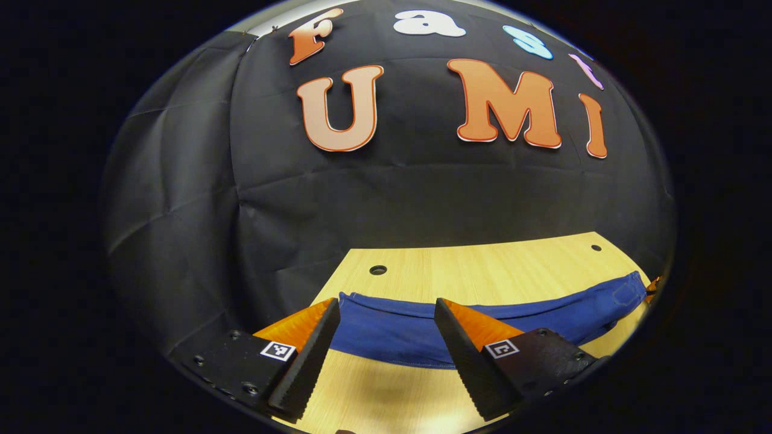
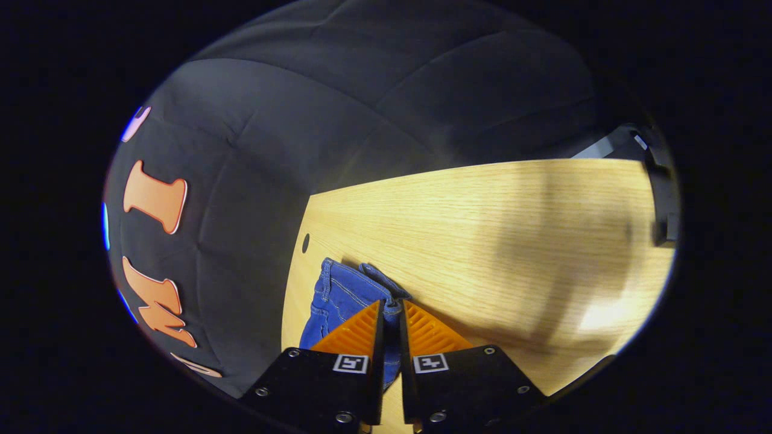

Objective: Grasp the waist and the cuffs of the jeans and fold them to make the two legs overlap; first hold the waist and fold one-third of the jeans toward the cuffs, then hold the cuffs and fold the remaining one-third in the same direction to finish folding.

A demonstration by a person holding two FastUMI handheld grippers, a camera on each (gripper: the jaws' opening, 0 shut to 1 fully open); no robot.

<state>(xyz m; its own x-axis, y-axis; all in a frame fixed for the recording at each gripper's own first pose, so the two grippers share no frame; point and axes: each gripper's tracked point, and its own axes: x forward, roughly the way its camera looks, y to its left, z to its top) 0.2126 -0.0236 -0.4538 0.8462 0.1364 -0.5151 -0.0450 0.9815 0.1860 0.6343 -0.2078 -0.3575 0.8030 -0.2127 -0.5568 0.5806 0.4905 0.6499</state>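
Observation:
Blue jeans lie as a long band across the wooden table in the left gripper view. My left gripper hovers open just in front of them, with the denim showing between its spread fingers and nothing gripped. In the right gripper view, the waist end of the jeans bunches up on the table. My right gripper is shut on a pinched fold of that denim near the waistband. The rest of the jeans runs off to the lower left, hidden behind the fingers.
Black cloth walls stand close behind the table in both views. Small round holes mark the tabletop near its far edge. A dark bracket sits at the table's right end. Bare wood spreads right of the waist.

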